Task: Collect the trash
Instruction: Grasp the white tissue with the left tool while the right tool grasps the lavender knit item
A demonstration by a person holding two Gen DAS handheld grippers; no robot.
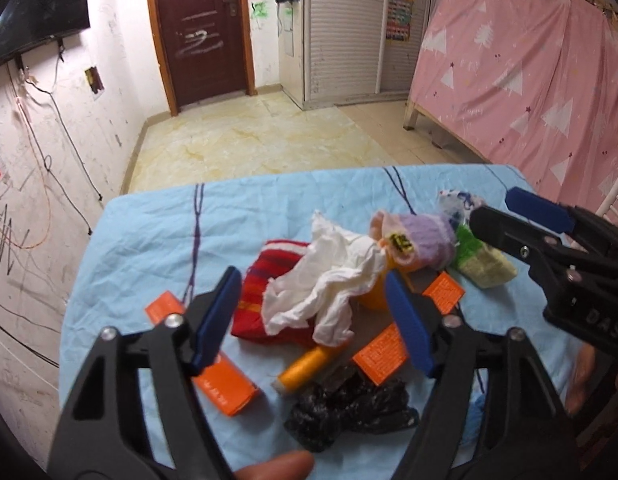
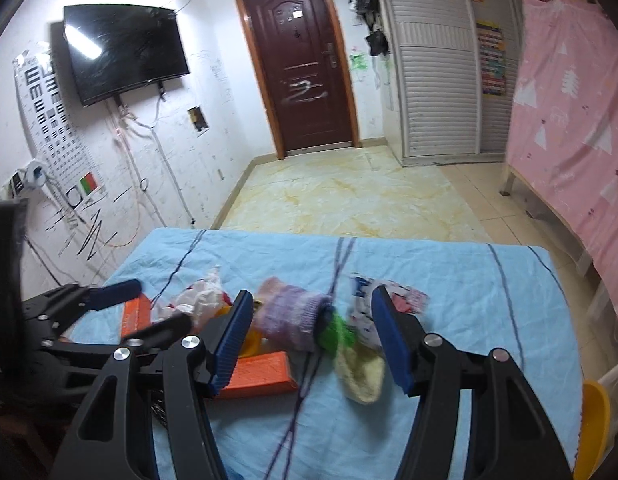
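Left wrist view: I am holding my left gripper (image 1: 313, 312) over the table (image 1: 149, 232), fingers spread wide and gripping nothing. The tissue (image 1: 329, 276), crumpled and white, is lying between the two blue pads (image 1: 215, 320), resting on the red cloth (image 1: 265, 280). Nearer to me than the tissue, an orange spool (image 1: 305, 368) is lying on its side, and the black bag (image 1: 349, 408) is sitting just nearer than that. An orange box (image 1: 225, 388) is lying left of the tissue, under my left finger. A purple sock (image 1: 425, 244) is lying right of the tissue, with a green-yellow sock (image 1: 481, 260) beyond it. My right gripper (image 1: 521, 216) is entering from the right, above that sock; I cannot tell its spread from here.

Right wrist view: my right gripper (image 2: 313, 340) is hovering with fingers wide apart, holding nothing. The purple sock (image 2: 293, 316) and green-yellow sock (image 2: 357, 372) are lying between the pads (image 2: 233, 340). The tissue (image 2: 201, 300) is lying left of the purple sock, near my left gripper (image 2: 149, 308). An orange box (image 2: 261, 372) is lying below the purple sock.
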